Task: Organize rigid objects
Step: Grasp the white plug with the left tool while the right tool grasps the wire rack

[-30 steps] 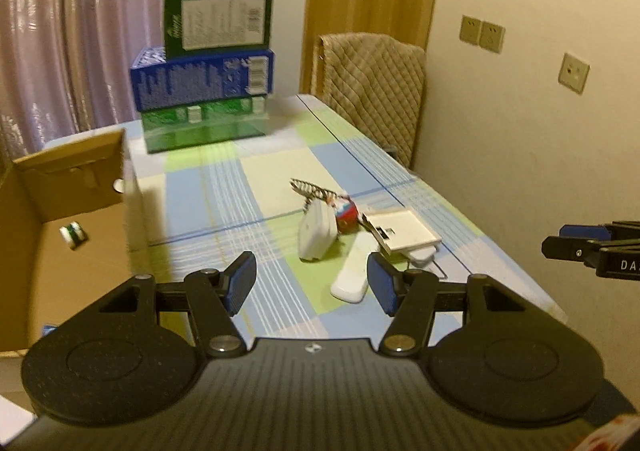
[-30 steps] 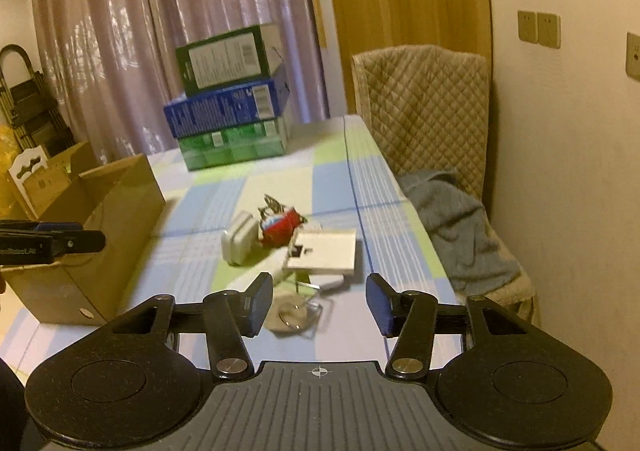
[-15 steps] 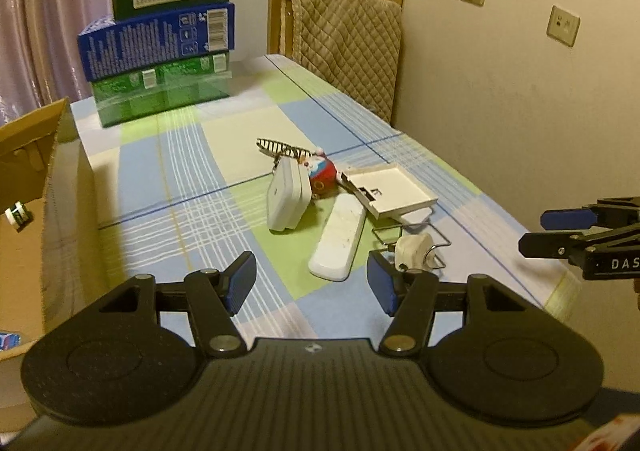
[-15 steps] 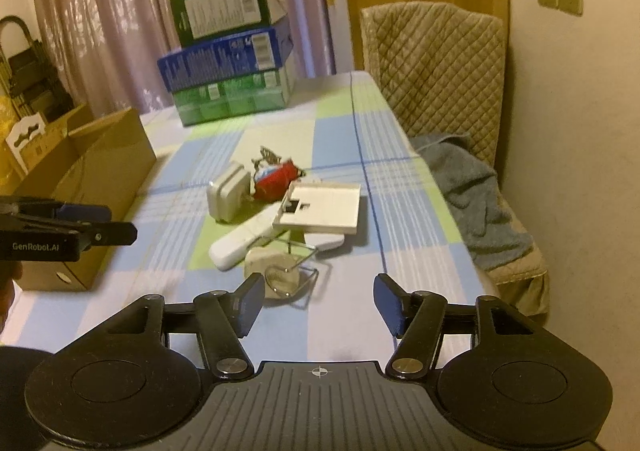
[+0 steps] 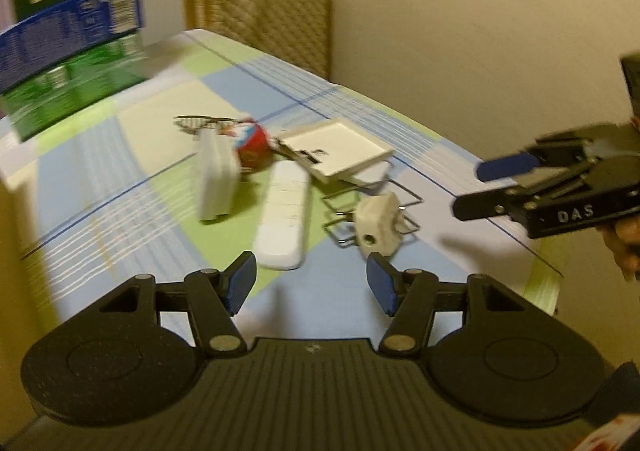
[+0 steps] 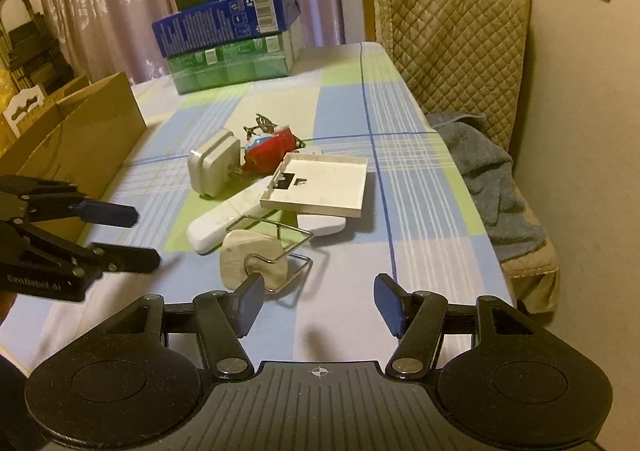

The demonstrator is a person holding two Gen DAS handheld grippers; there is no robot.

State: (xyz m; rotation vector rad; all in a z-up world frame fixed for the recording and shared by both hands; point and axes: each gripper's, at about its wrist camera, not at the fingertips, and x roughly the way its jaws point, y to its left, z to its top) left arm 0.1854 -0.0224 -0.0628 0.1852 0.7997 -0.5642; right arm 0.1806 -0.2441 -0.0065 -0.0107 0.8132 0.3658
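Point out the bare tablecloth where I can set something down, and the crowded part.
Free: the near strip of tablecloth between the wire rack and the table's front edge; the stretch right of the white tray toward the chair; the band between the stacked boxes and the pile. Crowded: the middle, where charger, remote, tray and rack overlap.

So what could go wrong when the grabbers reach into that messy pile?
The white plug sits tangled in the wire stand, so lifting one may drag the other. The square tray leans on the long remote, so pulling the remote could tip it. Both grippers are open and close together; they might bump.
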